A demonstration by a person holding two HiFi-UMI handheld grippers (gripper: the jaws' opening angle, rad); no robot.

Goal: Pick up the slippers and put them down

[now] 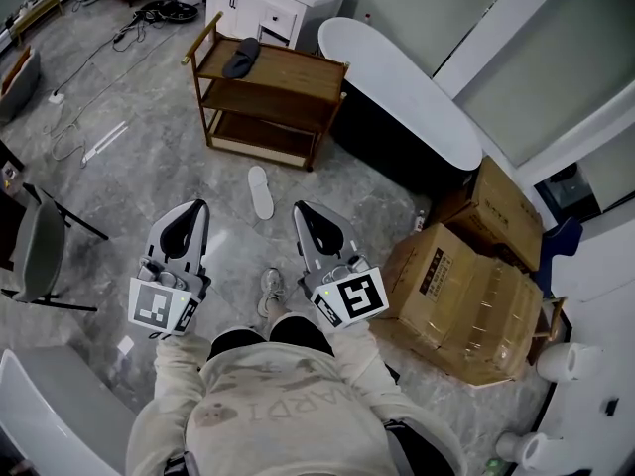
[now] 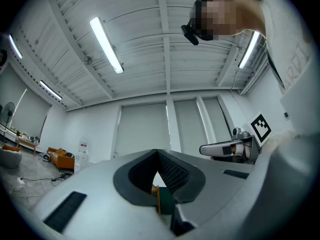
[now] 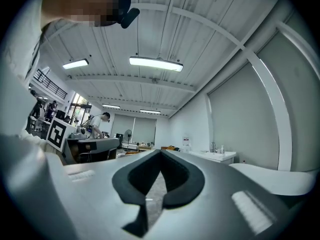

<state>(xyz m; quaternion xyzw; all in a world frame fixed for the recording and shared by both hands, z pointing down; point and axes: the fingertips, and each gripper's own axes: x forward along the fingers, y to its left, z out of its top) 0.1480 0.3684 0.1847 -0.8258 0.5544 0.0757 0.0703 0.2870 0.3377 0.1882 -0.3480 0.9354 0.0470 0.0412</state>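
White flat slipper (image 1: 260,191) lies on the grey marbled floor (image 1: 149,147), just ahead of and between the left tongs (image 1: 197,208) and right tongs (image 1: 302,210). A dark slipper (image 1: 241,57) rests on the wooden trolley (image 1: 298,72), well beyond them.

In the left gripper view, the left tongs (image 2: 157,153) are pressed together, empty.

In the right gripper view, the right tongs (image 3: 160,153) are also pressed together on nothing.

Cameras above and below
Head view looks steeply down; gripper views tilt toward ceiling (image 2: 150,49); left's catches right gripper (image 2: 205,149) at three o'clock.
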